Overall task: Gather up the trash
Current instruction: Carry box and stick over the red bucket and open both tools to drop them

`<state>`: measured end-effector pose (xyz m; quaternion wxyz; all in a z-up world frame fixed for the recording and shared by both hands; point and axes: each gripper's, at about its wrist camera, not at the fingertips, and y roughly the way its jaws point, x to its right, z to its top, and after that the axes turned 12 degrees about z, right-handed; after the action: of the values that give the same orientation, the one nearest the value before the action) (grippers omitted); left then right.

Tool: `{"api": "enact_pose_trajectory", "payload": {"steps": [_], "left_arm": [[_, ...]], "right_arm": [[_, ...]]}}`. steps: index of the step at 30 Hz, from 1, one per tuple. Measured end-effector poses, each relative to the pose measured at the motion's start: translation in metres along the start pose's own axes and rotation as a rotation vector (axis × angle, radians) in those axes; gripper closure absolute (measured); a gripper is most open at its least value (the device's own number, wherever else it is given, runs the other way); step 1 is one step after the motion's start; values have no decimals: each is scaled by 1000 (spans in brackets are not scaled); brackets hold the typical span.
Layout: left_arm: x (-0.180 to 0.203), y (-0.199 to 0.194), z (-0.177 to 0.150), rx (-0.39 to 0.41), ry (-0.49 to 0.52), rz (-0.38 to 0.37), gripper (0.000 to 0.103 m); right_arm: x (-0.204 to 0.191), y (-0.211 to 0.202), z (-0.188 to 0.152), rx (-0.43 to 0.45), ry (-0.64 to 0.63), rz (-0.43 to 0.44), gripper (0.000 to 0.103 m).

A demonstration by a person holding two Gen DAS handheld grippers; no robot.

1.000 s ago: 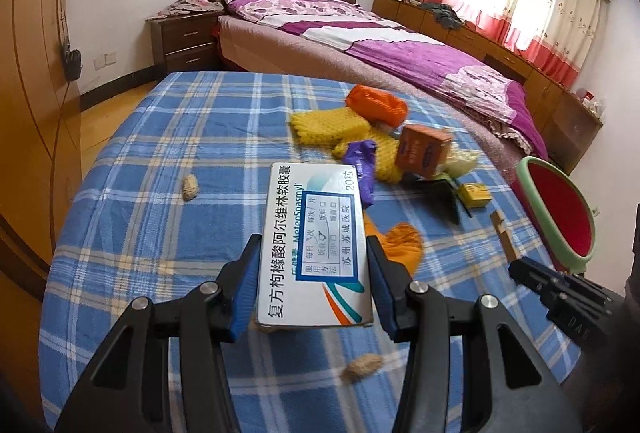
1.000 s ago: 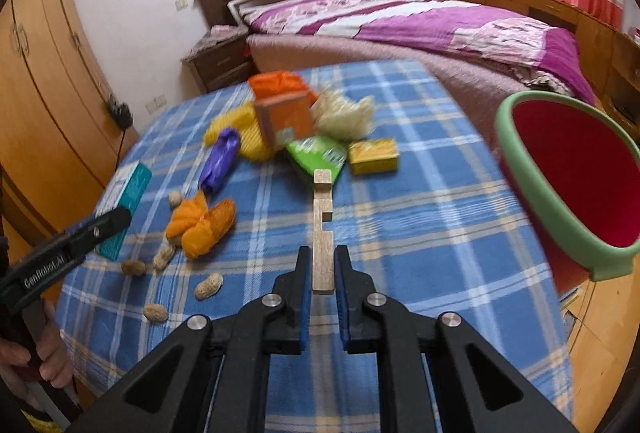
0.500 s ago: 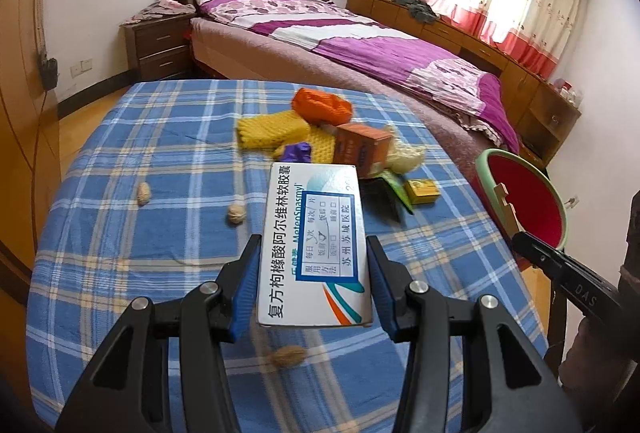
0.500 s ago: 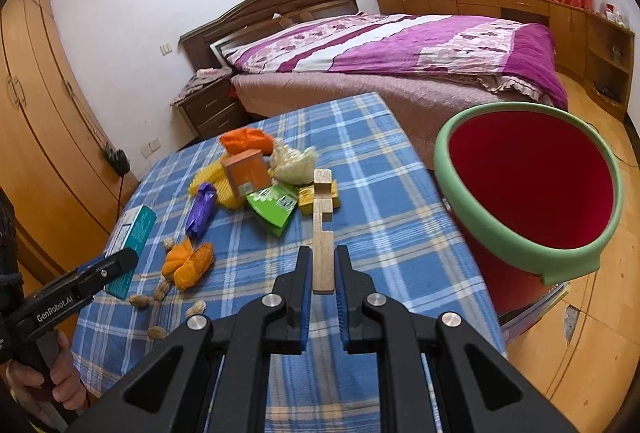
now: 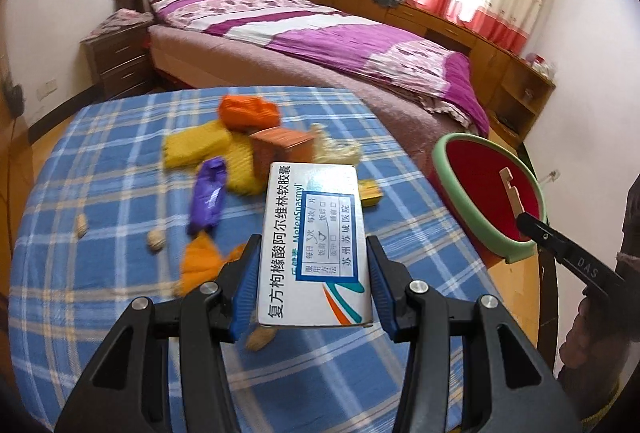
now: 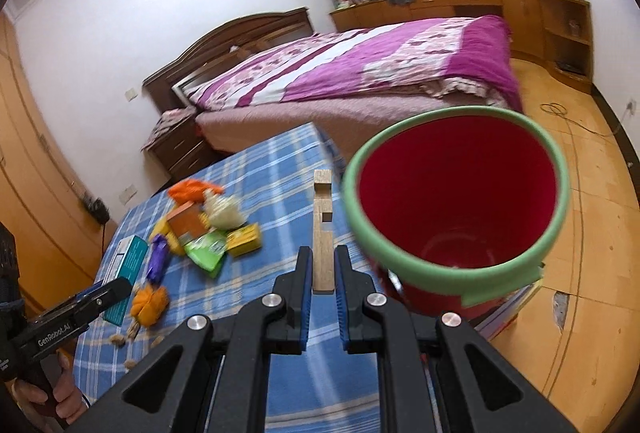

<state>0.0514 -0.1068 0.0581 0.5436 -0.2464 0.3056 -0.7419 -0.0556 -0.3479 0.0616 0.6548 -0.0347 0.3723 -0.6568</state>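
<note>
My left gripper point(image 5: 312, 257) is shut on a white medicine box point(image 5: 314, 245) with blue print, held above the checked table point(image 5: 100, 273). My right gripper point(image 6: 323, 265) is shut on a notched wooden block point(image 6: 322, 229), held up just left of the rim of the red bin point(image 6: 456, 193) with a green rim. In the left wrist view the bin point(image 5: 486, 193) stands off the table's right edge, with the wooden block point(image 5: 511, 189) and right gripper point(image 5: 532, 229) over it. Trash on the table: a purple wrapper point(image 5: 208, 201), orange peel point(image 5: 204, 265), an orange box point(image 5: 280, 149), yellow sponges point(image 5: 196, 149).
Several peanuts point(image 5: 157, 241) lie on the blue cloth. An orange bag point(image 5: 248, 111), a small yellow box point(image 5: 370, 191) and a green packet point(image 6: 206, 249) lie in the pile. A bed point(image 5: 320, 33) stands behind the table. Wooden floor point(image 6: 580, 193) surrounds the bin.
My right gripper has carried the wooden block rightward from over the table to the bin's rim. My left gripper, still holding the box, has swung right toward the bin.
</note>
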Motion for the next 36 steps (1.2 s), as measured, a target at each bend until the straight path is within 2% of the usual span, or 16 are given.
{"api": "enact_pose_trajectory", "payload": {"steps": [9,20,27,36], "left_arm": [[58,16,29,20,101,-76,52],[141,54,53,4,234,-180,52],[182,80,59,-24,293,-223,52],[211,105,59,-47,349,-252,52]], "right_arm": [[45,-12,20,62,71,-77,90],[95,-9,31,59,151,-162,90],[112,-8,34,64,167,-204,90],[119,-5,35,61,177,-245,89]]}}
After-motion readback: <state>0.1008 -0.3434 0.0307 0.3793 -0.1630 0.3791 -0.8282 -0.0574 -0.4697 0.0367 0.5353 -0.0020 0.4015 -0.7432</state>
